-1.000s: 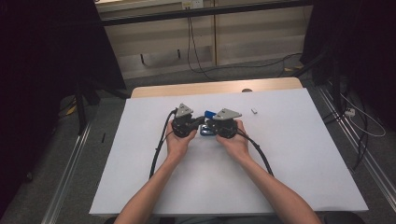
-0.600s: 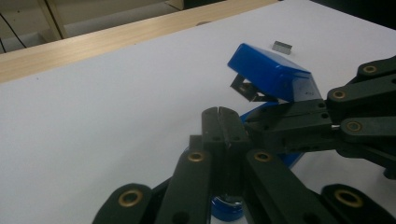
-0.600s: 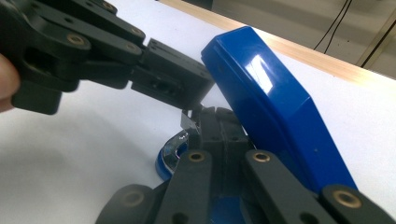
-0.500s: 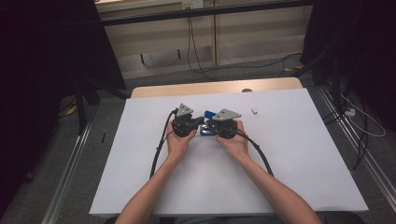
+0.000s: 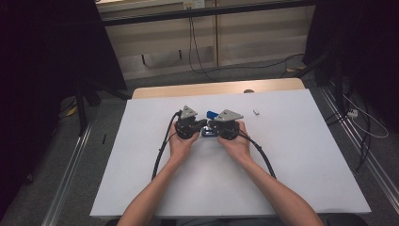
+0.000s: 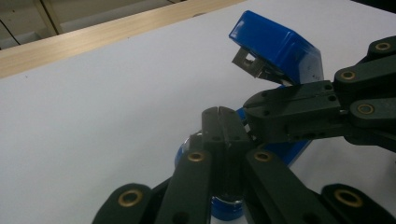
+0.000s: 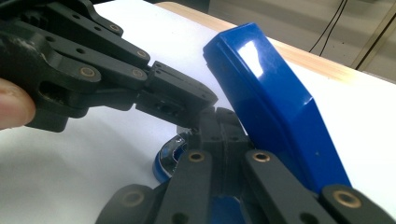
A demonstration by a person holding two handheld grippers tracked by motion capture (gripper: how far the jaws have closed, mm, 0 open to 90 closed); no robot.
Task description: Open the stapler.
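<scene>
A blue stapler [image 5: 211, 114] lies at the middle of the white table [image 5: 291, 155] with its top arm [image 6: 280, 46] swung up and its metal magazine mouth showing. Its base [image 7: 164, 163] has a chrome front end and rests under both grippers. My left gripper [image 5: 201, 125] and right gripper [image 5: 211, 127] meet tip to tip over that base, each held in a hand. In the left gripper view my jaws [image 6: 219, 112] are shut flat together, with the right gripper's tip [image 6: 250, 106] beside them. In the right gripper view my jaws [image 7: 219, 115] are shut next to the raised arm [image 7: 271, 93].
A small white object [image 5: 256, 112] lies on the table to the right of the stapler. A wooden strip [image 5: 216, 88] borders the far edge. Black cables [image 5: 162, 150] trail from both grippers toward the near side. Dark stands and floor cables surround the table.
</scene>
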